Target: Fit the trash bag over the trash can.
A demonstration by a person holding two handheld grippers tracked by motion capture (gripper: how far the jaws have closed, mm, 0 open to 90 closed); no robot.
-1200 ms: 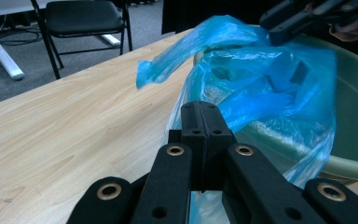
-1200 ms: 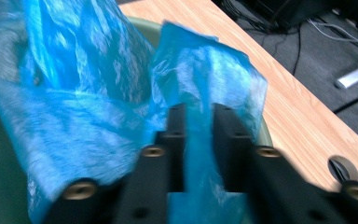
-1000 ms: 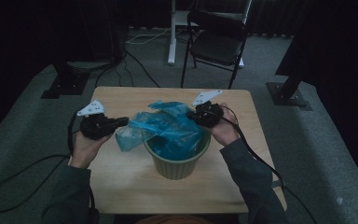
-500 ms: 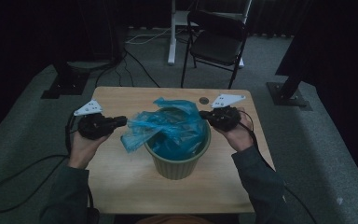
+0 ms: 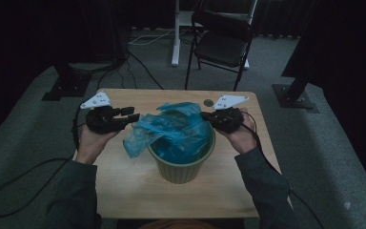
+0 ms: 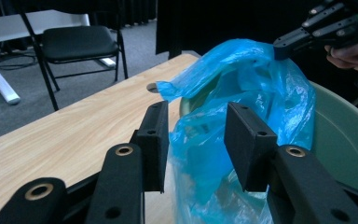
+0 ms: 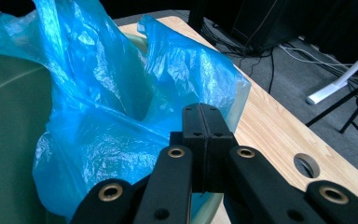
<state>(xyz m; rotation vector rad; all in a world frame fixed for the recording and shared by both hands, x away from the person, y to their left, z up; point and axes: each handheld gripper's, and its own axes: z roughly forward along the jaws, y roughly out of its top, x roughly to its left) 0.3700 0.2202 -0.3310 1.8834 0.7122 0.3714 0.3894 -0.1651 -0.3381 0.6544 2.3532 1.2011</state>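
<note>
High view looks down toward twelve o'clock over the desk [image 5: 124, 191]; both gripper views closely share the blue bag [image 6: 242, 93].

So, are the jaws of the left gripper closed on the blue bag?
No, the left gripper stands open, its pads apart, with the blue bag loose between them.

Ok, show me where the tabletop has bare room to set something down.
Bare wood lies along the table's near edge, in front of the green bin, and at the far left corner. The middle is crowded: bin, blue bag, and the left gripper and right gripper flanking it.
</note>
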